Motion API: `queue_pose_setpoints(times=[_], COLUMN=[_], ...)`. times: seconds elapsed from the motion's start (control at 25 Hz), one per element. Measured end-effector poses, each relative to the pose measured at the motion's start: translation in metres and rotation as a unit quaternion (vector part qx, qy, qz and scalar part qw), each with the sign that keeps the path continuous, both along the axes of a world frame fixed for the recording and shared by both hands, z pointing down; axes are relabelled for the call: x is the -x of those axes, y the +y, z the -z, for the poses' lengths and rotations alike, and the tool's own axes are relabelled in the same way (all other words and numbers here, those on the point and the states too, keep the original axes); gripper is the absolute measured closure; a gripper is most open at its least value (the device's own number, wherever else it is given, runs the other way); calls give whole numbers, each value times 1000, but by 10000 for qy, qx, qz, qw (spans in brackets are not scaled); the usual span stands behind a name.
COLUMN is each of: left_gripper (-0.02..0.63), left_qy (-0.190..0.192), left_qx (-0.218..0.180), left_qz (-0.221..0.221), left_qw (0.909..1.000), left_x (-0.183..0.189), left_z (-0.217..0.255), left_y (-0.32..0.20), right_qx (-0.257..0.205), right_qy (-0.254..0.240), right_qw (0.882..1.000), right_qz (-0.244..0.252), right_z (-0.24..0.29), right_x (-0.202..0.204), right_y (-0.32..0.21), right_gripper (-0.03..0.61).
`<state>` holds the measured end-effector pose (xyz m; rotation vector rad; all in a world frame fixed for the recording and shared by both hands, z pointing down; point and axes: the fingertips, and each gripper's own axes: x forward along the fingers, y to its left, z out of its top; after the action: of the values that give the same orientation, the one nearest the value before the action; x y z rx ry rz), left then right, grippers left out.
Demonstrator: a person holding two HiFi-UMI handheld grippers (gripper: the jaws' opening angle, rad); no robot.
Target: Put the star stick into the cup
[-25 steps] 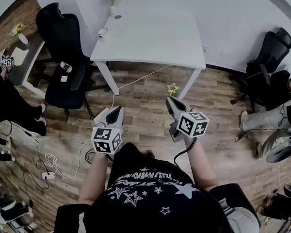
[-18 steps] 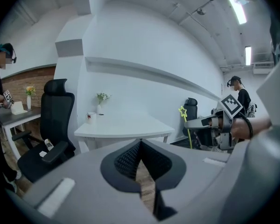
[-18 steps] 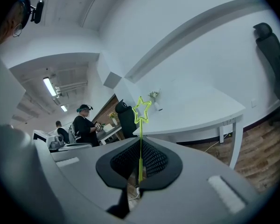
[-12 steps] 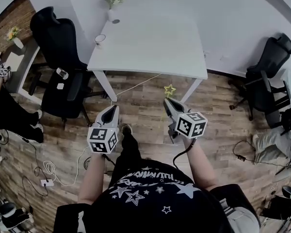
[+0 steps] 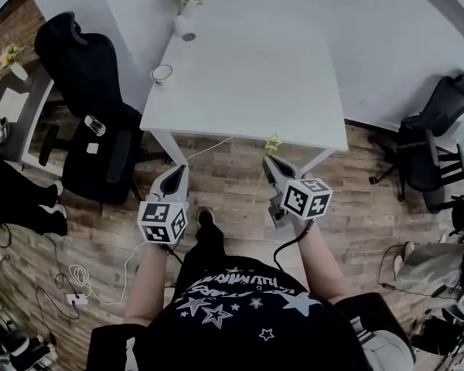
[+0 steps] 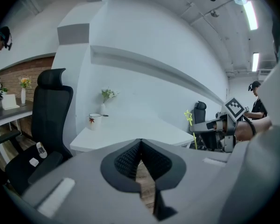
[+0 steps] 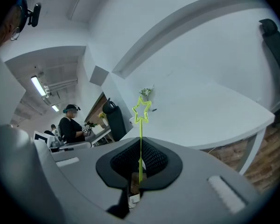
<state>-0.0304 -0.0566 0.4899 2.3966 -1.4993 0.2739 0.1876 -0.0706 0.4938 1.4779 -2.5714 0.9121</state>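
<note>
The right gripper (image 7: 140, 164) has its ribbed black pads clenched on the thin shaft of the star stick (image 7: 141, 125). The yellow-green shaft rises straight out from between the jaws, with the outlined star at its tip pointing ahead toward the table. The left gripper (image 6: 140, 158) is pressed closed too, pad against pad, with nothing between them.

In the head view both grippers are held low in front of the person, over the wood floor and just short of the near edge of the white table (image 5: 247, 76). The star itself sits about level with that edge. The white cup (image 5: 162, 73) stands on the table's left edge, well apart from the stick and to the left of it. Farther back by the wall is a small vase of flowers (image 5: 182, 23), and a black office chair (image 5: 93, 91) stands beside the table on the cup's side.

The stick looks very light, slim and probably springy plastic, so it could bend or pivot in the pads, and its smooth shaft may slip. The present hold on the shaft below the star seems right, since it leaves the free end to go into the cup. The open star outline looks like the fragile part and is best left untouched
</note>
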Motion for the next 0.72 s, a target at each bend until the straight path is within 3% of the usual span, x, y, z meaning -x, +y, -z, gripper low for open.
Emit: queue_pose_setpoints(times=[0.72], left_gripper=[611], left_qy=[157], left_qx=[69], left_qz=[146], left_qw=[9997], left_x=[101], left_z=[2], left_y=[-168], right_qx=[-223], right_qy=[85], right_qw=[9985], right_qz=[501], right_z=[32], right_x=[136], right_y=[-203], right_gripper=[558])
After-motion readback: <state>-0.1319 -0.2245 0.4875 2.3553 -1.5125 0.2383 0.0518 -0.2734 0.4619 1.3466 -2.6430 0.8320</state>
